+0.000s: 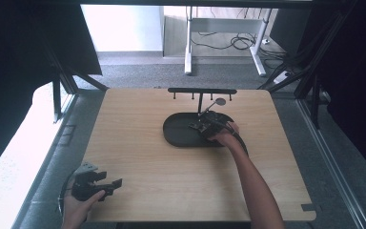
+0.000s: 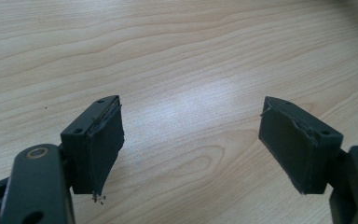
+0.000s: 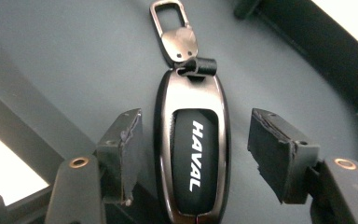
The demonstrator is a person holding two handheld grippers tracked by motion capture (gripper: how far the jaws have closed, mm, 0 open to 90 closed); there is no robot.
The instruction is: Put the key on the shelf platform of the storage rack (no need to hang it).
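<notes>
our right tongs (image 3: 193,149) are spread wide, one jaw on each side of a car key (image 3: 193,149) without gripping it. the key lies flat in a dark oval tray (image 1: 178,130) at the middle of the wooden table (image 1: 162,176). our left tongs (image 2: 191,144) are released too, holding nothing, near the table's front left corner.

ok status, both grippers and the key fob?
Left gripper open, idle over bare table. Right gripper open, jaws either side of Haval key fob, which lies in the dark tray. Nothing in the way.
</notes>
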